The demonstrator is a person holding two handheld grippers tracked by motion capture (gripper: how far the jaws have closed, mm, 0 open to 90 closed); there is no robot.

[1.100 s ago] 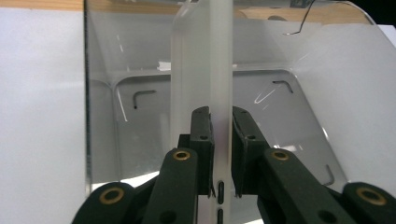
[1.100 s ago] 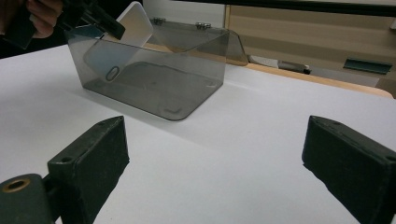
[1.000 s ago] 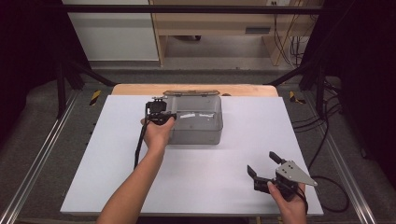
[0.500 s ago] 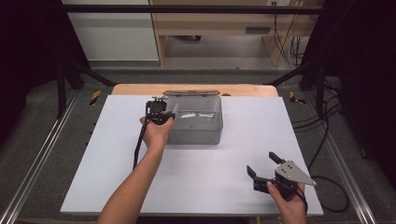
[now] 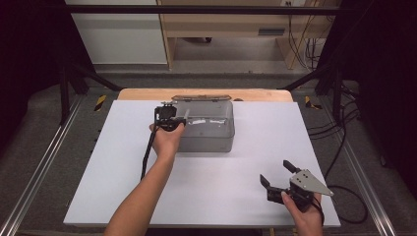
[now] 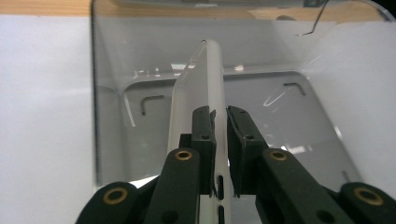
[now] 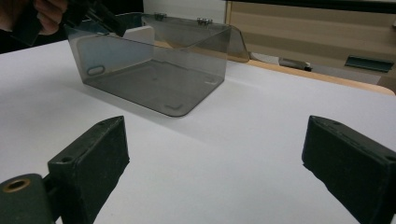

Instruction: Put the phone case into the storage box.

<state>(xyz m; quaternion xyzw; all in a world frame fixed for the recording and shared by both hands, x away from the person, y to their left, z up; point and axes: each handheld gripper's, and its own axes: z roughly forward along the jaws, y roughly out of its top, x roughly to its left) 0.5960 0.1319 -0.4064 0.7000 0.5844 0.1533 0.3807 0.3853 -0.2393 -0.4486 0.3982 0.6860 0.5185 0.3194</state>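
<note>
White sheeting covers the bench [image 5: 123,162], and near its far edge stands a smoky clear plastic box [image 5: 206,129] with its hinged lid thrown back. Left tongs [image 6: 220,122], which have just been closing, pinch a thin white slab like a phone [image 6: 201,88] on edge over the box's left end. It looks rigid, light and slick; gripping the flat faces near the end seems soundest. Right tongs [image 7: 212,154] rest spread, well apart.

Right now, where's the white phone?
In the left gripper view the white phone stands on edge between the left gripper pads, inside the smoky clear box. In the high view that box sits at the white table's far middle.
</note>
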